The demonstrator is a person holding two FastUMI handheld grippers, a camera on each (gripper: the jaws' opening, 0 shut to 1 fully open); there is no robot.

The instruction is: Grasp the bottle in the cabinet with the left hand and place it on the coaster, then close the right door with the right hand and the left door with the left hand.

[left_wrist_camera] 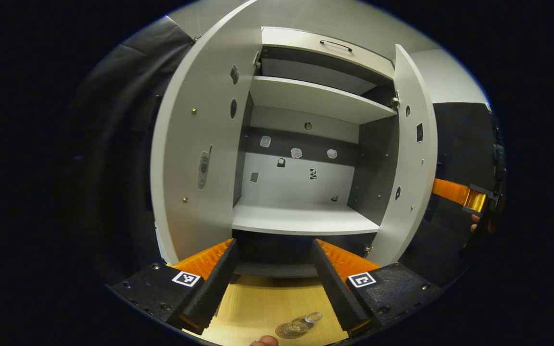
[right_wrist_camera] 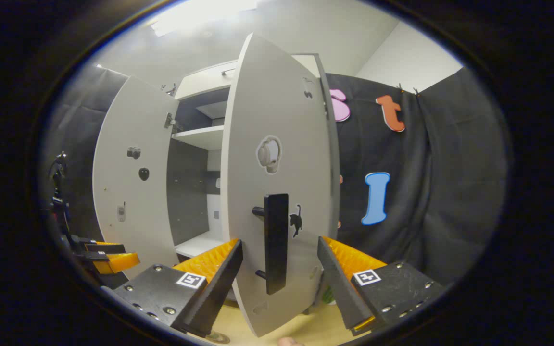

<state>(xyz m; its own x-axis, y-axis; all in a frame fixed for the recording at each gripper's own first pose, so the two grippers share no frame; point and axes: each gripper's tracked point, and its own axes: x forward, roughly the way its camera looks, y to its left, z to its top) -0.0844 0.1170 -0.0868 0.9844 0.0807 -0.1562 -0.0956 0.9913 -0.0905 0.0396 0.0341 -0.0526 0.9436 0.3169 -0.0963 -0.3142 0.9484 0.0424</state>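
Note:
A clear bottle (left_wrist_camera: 300,325) stands on a round coaster (left_wrist_camera: 283,332) on the wooden tabletop (left_wrist_camera: 258,302), low between the fingers of my left gripper (left_wrist_camera: 274,242), which is open and holds nothing. Ahead, the grey cabinet has its left door (left_wrist_camera: 195,158) and right door (left_wrist_camera: 411,158) swung wide, and its lower shelf (left_wrist_camera: 301,218) is bare. In the right gripper view, the right door (right_wrist_camera: 277,144) stands edge-on close in front. Its black handle (right_wrist_camera: 276,242) shows between the fingers of my open right gripper (right_wrist_camera: 281,241); I cannot tell whether they touch it.
The upper shelf (left_wrist_camera: 315,98) and a drawer with a handle (left_wrist_camera: 335,44) sit above. My right gripper (left_wrist_camera: 469,198) shows beyond the right door, and my left gripper (right_wrist_camera: 113,259) shows by the left door (right_wrist_camera: 123,173). Black cloth hangs on both sides of the cabinet.

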